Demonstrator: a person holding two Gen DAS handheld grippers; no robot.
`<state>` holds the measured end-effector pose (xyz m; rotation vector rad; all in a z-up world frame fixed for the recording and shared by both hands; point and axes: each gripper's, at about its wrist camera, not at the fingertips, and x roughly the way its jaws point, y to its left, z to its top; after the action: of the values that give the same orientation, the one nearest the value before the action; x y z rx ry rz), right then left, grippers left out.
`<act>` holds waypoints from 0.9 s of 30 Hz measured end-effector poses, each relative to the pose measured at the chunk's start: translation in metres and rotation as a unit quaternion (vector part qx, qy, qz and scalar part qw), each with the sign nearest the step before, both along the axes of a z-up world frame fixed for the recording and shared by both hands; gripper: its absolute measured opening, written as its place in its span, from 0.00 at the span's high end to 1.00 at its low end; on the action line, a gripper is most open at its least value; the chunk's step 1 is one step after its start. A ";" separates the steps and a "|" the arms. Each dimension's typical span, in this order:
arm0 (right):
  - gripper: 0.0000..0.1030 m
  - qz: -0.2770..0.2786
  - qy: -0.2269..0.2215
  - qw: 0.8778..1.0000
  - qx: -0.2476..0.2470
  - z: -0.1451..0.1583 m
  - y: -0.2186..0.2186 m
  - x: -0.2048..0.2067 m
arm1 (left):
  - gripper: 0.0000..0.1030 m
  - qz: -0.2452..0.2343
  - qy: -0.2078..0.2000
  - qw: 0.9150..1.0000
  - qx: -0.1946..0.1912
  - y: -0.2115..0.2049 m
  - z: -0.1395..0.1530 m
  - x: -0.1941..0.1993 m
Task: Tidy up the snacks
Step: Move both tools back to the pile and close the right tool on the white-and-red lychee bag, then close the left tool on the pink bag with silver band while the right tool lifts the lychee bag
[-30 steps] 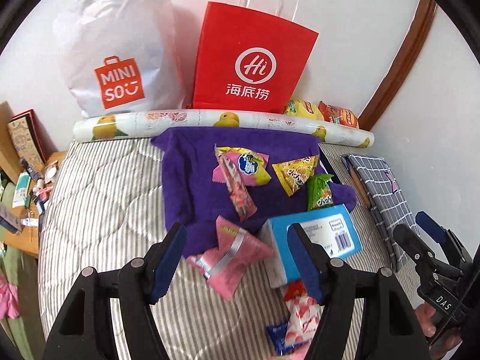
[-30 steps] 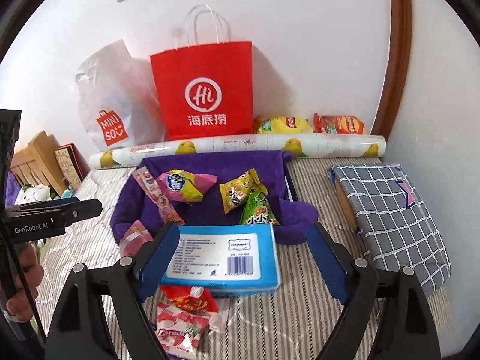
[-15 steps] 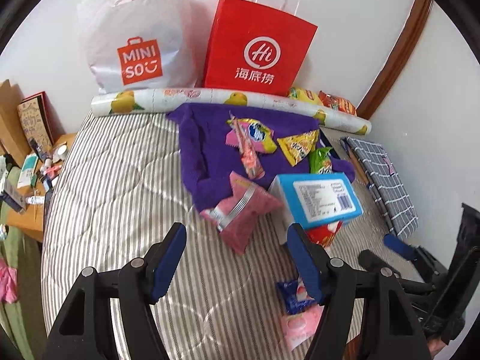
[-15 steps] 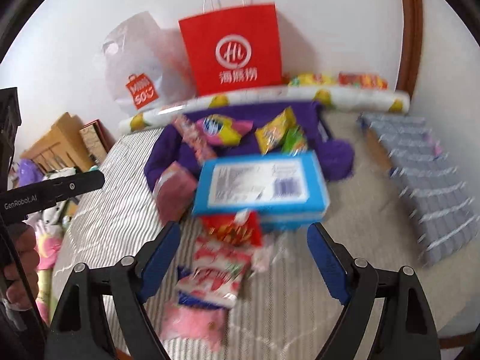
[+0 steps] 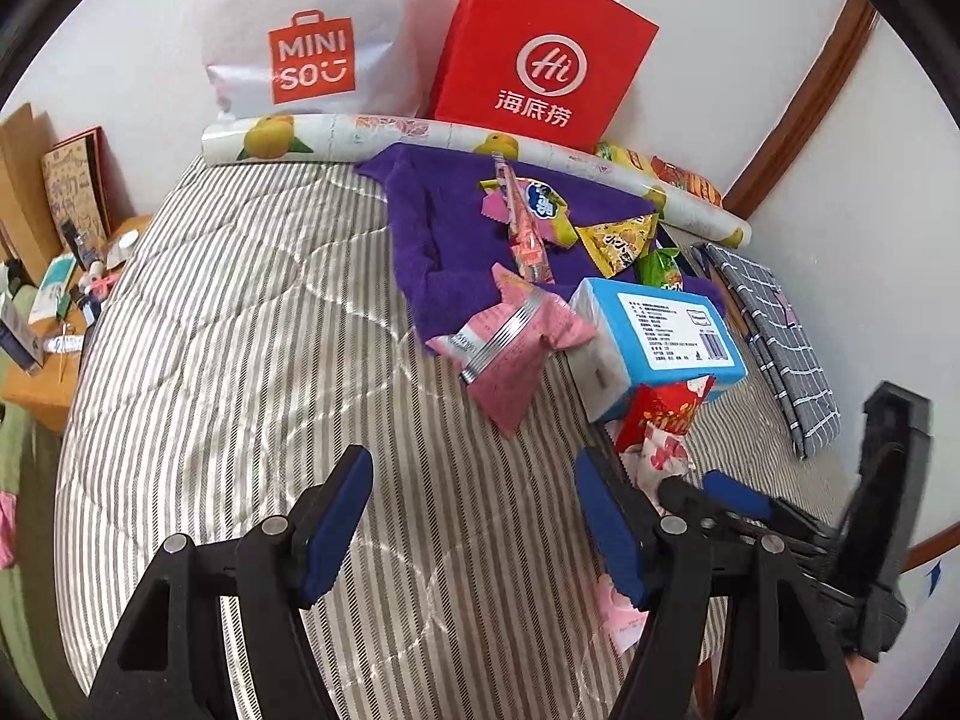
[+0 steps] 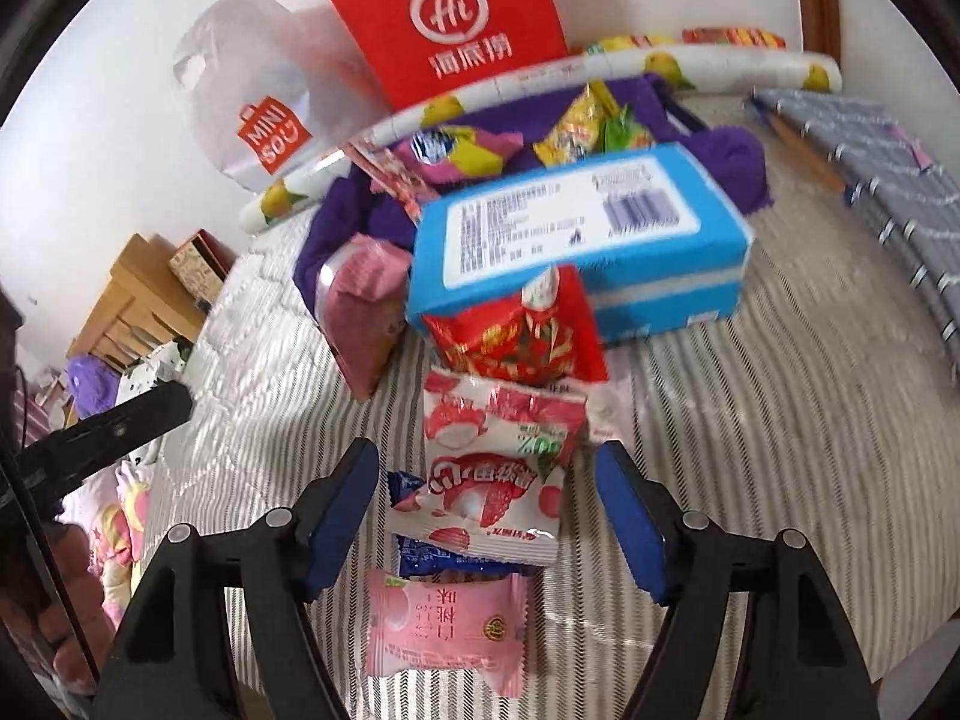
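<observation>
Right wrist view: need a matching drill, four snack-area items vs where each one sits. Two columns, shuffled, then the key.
Items
1. blue box
2. red snack packet
3. white lychee packet
4. pink peach packet

Places
A. nearest the camera, low between the right gripper arms
B. between the gripper's fingertips
C. partly on the purple towel, behind the other packets
D. leaning against the blue box's front

Pairs: 1-C, 2-D, 3-B, 4-A
</observation>
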<state>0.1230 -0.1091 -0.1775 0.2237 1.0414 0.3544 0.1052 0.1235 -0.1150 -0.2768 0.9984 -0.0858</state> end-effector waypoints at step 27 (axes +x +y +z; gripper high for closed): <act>0.48 0.001 -0.042 0.999 -0.017 0.017 -0.032 -0.013 | 0.34 -0.017 0.004 1.000 -0.001 -0.016 -0.016 0.019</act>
<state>0.1102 -0.1408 -0.1604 0.1762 0.9639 0.3458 0.1241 0.1078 -0.1308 -0.2634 1.0110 -0.1164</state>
